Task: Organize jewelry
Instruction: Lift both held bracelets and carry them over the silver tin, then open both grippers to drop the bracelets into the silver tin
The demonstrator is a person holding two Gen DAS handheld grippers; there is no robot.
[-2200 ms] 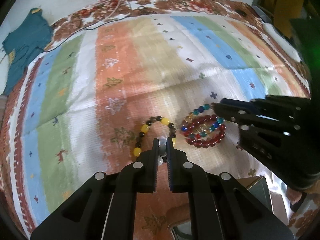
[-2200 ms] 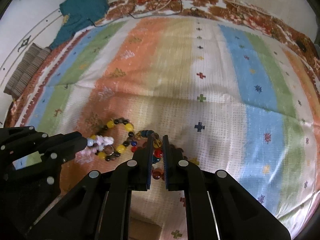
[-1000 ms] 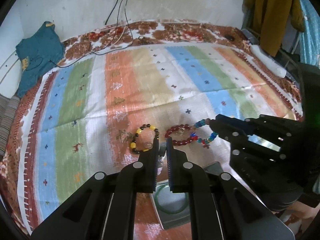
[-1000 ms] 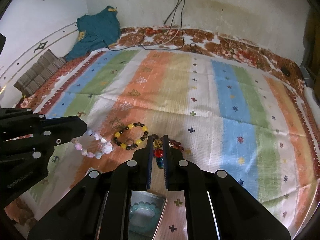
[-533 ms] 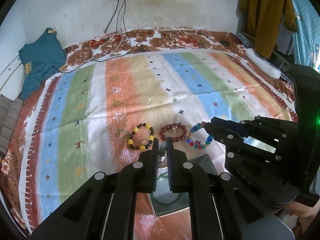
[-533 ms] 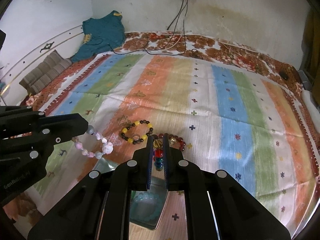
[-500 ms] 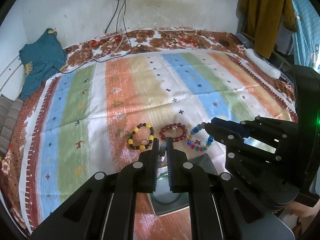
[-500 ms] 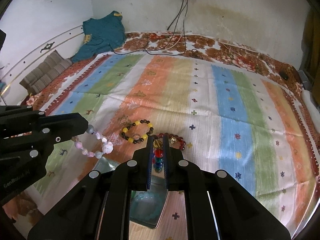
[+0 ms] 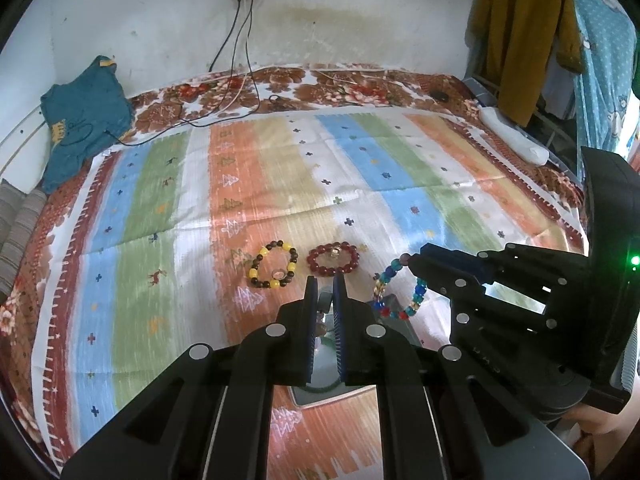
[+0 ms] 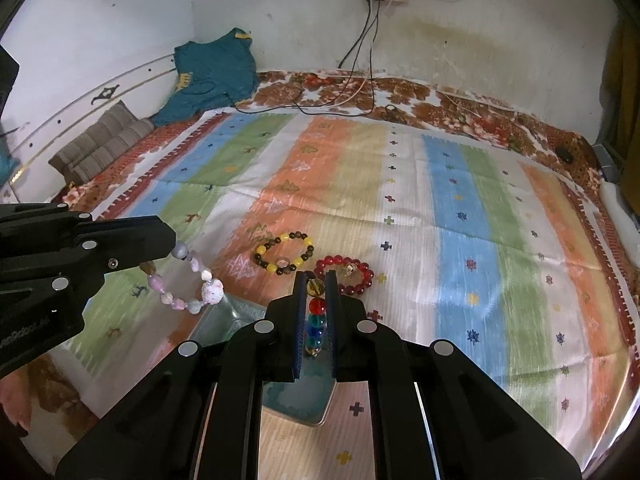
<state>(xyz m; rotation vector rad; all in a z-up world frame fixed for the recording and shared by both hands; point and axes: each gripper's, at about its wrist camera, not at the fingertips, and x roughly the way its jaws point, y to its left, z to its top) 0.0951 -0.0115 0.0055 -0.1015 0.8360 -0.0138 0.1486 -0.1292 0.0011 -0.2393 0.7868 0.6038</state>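
Note:
My left gripper (image 9: 324, 284) is shut on a pink and grey bead bracelet (image 10: 188, 280), which hangs in the air from its tips in the right wrist view. My right gripper (image 10: 316, 280) is shut on a multicoloured bead bracelet (image 9: 396, 292), also hanging in the air. Both hang above a metal tray (image 10: 224, 316) that lies on the striped mat and holds a pale green bracelet (image 10: 296, 396). A yellow and dark bead bracelet (image 9: 274, 266) and a dark red bead bracelet (image 9: 333, 259) lie on the mat just beyond the tray.
The striped mat (image 9: 280, 168) covers a bed against a white wall. A teal garment (image 9: 84, 116) lies at the far left, charger cables (image 9: 240, 60) run down the wall, and a mustard garment (image 9: 520, 32) hangs at the right.
Both grippers have lifted their bracelets off the mat and pulled back and up. The tray has come into view beneath them. The yellow and red bracelets stay on the mat.

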